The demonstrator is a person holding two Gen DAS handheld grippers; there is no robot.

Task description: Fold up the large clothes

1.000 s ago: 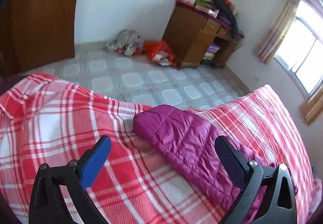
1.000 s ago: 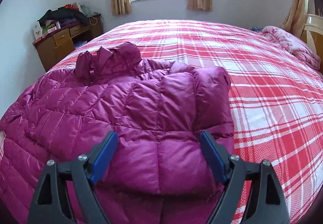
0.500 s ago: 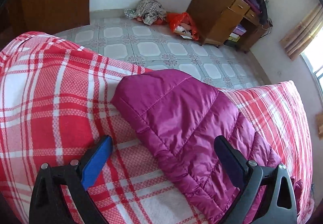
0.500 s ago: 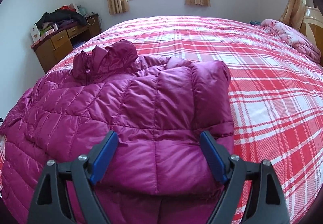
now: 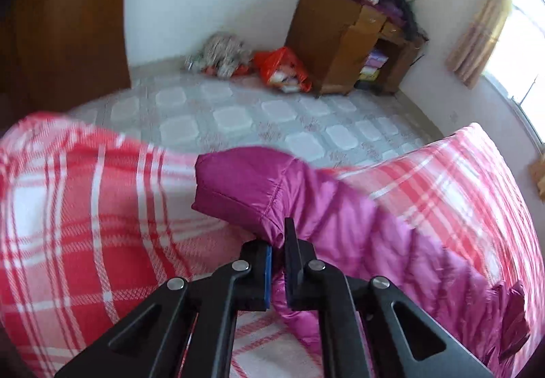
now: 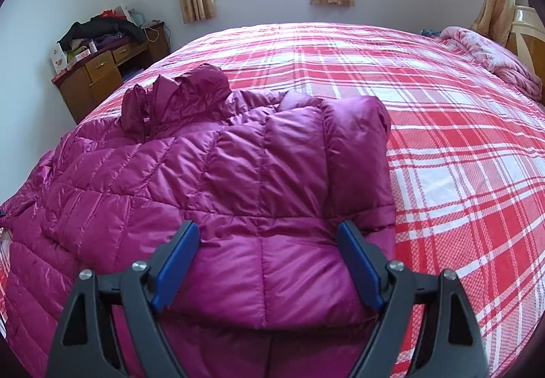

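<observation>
A magenta quilted puffer jacket (image 6: 238, 180) lies on the red and white plaid bedspread (image 6: 460, 156), its right sleeve folded across the body and its hood bunched at the far side. In the left wrist view the other sleeve (image 5: 259, 190) stretches along the bed edge. My left gripper (image 5: 278, 241) is shut on that sleeve near its cuff and lifts it slightly. My right gripper (image 6: 269, 258) is open and empty, hovering over the jacket's lower body, one finger on each side of a quilted panel.
A wooden desk (image 5: 344, 40) piled with clothes stands by the wall, also in the right wrist view (image 6: 98, 71). A red bag (image 5: 282, 71) and a cloth heap (image 5: 221, 52) lie on the tiled floor. A pink blanket (image 6: 494, 64) is at the headboard.
My left gripper closed on the sleeve near its cuff and raised it a little. My right gripper stayed open over the jacket, barely moving.
</observation>
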